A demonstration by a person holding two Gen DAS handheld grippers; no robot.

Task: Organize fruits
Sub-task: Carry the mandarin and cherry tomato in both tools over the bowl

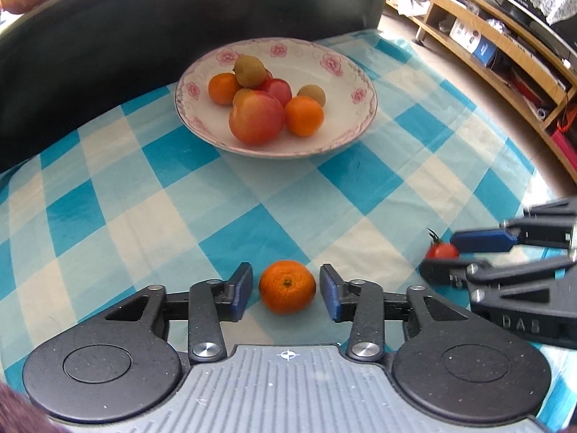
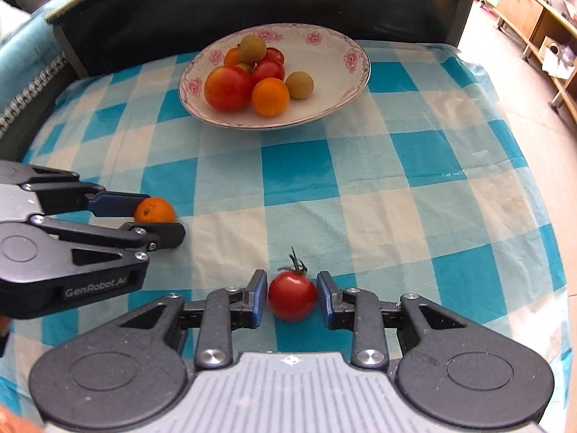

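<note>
Left claw (image 1: 286, 290) stands apart around a mandarin (image 1: 287, 291) on the tabletop (image 1: 252, 198), pads not touching. Right claw (image 2: 292, 297) pinches a tomato (image 2: 292, 296). Both fruits remain outside the mostly filled bowl (image 1: 335, 72).

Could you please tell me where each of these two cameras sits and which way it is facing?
Left wrist: on the left gripper, looking down-forward past a tangerine to the bowl; right gripper shows at right.
Right wrist: on the right gripper, looking down-forward over a tomato between its fingers; left gripper enters at left.
Shared: bowl, checked cloth, both fruits.
</note>
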